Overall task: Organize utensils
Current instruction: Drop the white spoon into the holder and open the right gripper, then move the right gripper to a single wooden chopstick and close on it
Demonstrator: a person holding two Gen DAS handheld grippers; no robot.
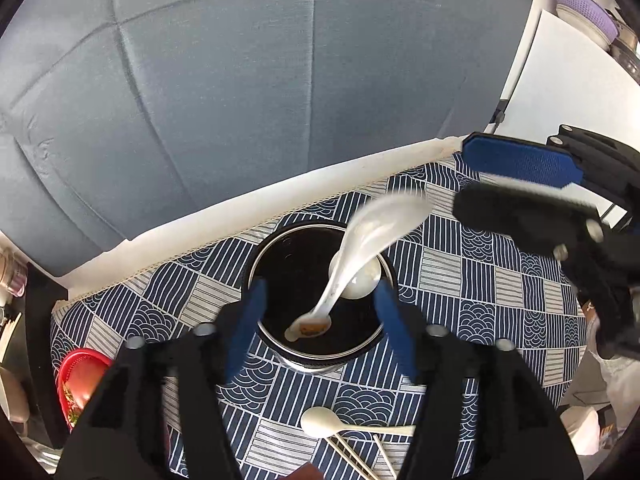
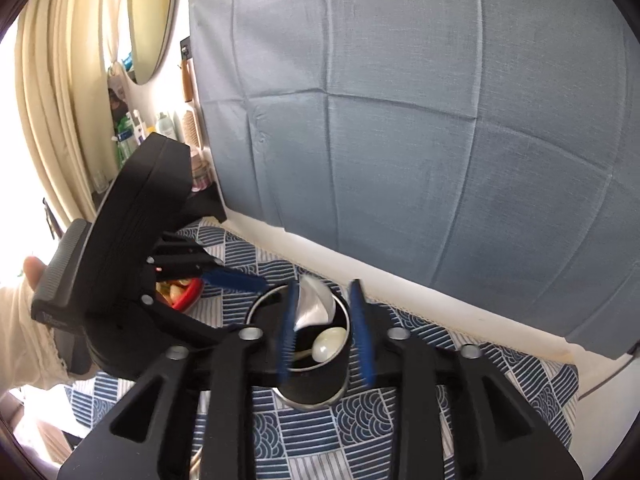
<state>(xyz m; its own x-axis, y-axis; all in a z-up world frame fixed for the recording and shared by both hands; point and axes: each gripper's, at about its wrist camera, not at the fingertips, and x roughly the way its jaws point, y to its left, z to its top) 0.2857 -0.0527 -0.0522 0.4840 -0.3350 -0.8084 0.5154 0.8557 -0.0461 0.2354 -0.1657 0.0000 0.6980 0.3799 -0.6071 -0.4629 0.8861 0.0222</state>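
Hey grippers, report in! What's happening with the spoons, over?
Both grippers open, left gripper, right gripper. White spoon dropping into black cup, blurred. Spoon and chopsticks left on tablecloth.

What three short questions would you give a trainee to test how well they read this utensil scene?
1. True or false: the black holder lies on its side on the patterned cloth.
2. Multiple choice: what lies on the cloth on the near side of the holder, between the arms of the left gripper?
A. a metal fork
B. a loose spoon and chopsticks
C. a kitchen knife
3. Short answer: how many white spoons are in or over the holder?

Key
1: false, it stands upright.
2: B.
3: two, a resting spoon inside and a blurred spoon above the rim.
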